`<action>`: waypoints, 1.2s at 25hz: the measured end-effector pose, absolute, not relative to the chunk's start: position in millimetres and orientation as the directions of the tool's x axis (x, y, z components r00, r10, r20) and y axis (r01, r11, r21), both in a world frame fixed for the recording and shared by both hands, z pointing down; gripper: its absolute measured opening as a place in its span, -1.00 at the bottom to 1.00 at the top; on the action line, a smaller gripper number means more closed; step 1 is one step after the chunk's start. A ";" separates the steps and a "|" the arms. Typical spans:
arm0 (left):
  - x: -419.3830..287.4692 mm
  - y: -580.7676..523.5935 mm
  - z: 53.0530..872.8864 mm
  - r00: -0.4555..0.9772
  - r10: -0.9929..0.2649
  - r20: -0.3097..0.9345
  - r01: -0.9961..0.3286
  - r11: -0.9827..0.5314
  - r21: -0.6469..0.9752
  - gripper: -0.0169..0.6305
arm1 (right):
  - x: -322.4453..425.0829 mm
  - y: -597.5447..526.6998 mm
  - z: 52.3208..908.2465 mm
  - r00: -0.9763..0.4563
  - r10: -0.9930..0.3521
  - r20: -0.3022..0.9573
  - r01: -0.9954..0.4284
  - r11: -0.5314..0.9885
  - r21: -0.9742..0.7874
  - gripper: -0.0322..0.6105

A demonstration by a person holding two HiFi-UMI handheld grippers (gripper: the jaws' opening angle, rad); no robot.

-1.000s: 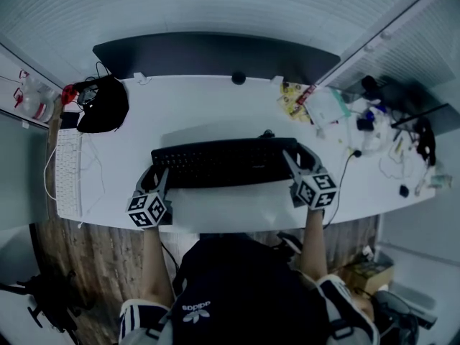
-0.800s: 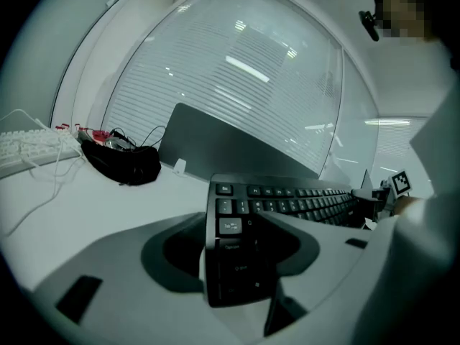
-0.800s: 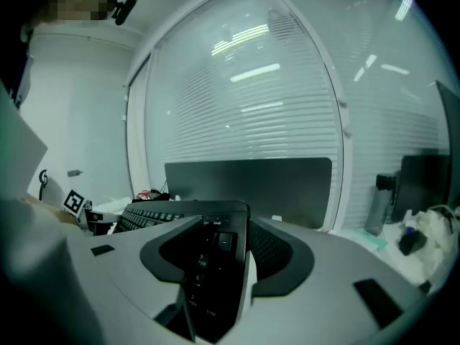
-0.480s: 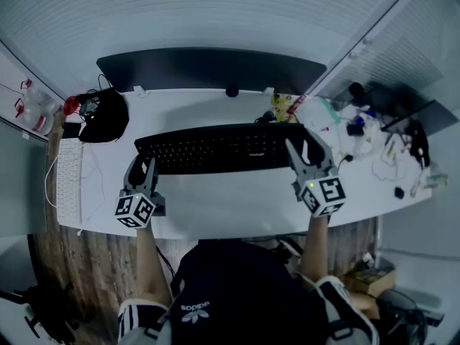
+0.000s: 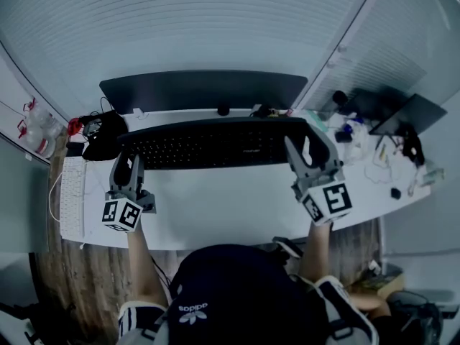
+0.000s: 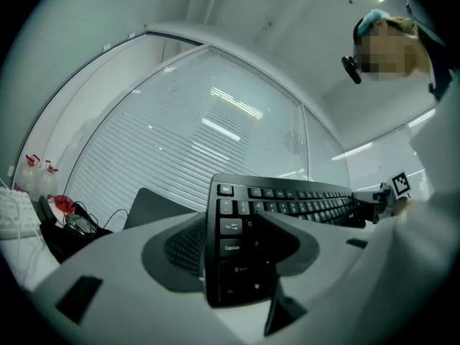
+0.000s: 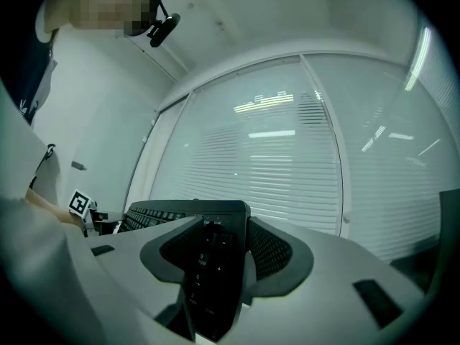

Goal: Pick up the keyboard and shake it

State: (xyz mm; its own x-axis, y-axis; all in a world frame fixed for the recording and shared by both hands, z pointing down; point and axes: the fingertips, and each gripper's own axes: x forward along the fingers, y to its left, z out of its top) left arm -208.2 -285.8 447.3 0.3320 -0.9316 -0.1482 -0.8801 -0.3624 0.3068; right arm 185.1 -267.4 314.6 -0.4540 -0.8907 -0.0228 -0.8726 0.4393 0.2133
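- The black keyboard (image 5: 215, 144) is up off the white desk (image 5: 230, 210). It hangs level between my two tongs, over the far half of the desk, with its keys facing me.
- My left gripper (image 5: 127, 165) pinches the keyboard's left end. In the left gripper view the jaws sit one on each face of that end (image 6: 233, 254), and the key rows run away to the right.
- My right gripper (image 5: 305, 149) pinches the right end the same way. In the right gripper view the jaws are clamped on the number-pad end (image 7: 212, 264), and the rest of the keyboard stretches off to the left.
- Each gripper view shows the other gripper's marker cube at the keyboard's far end (image 6: 399, 184) (image 7: 79, 203).
- Just beyond the keyboard, at the far edge of the desk, lies a wide dark monitor (image 5: 205, 90). The keyboard's far edge overlaps its lower edge in the head view.
- Window blinds (image 5: 187, 27) run across behind the monitor, and they fill the background of both gripper views.
- A black bundle with cables (image 5: 104, 131) lies far left, just beside the keyboard's left end and my left gripper.
- A second, white keyboard (image 5: 70, 192) lies along the desk's left edge.
- Clear bottles with red tops (image 5: 32, 131) stand further left, off the desk.
- A clutter of small items (image 5: 356, 131) covers the desk's right end, near my right gripper.
- A dark tilted panel (image 5: 413, 113) stands past that clutter.
- The desk under the keyboard is bare.
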 end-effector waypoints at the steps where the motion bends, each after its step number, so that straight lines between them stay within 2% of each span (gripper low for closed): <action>1: -208.8 -283.5 439.8 0.335 -0.928 -0.164 -0.879 -0.370 0.300 -0.29 | 185.4 -262.3 308.6 -0.453 -0.890 -0.039 -0.874 0.435 0.216 -0.29; 10: -216.0 -260.6 404.6 0.344 -0.908 -0.238 -0.881 -0.400 0.252 -0.29 | 178.2 -234.7 274.4 -0.461 -0.877 -0.132 -0.874 0.423 0.240 -0.29; 30: -216.1 -254.5 396.1 0.334 -0.916 -0.223 -0.881 -0.388 0.273 -0.29 | 177.3 -220.2 267.1 -0.464 -0.873 -0.150 -0.877 0.429 0.219 -0.29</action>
State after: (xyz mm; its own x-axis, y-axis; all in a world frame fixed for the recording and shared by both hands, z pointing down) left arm -216.1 -254.5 396.1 0.3341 -0.9159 -0.2226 -0.8806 -0.3876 0.2728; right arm 177.3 -220.2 267.1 -0.4642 -0.8730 -0.1496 -0.8766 0.4287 0.2186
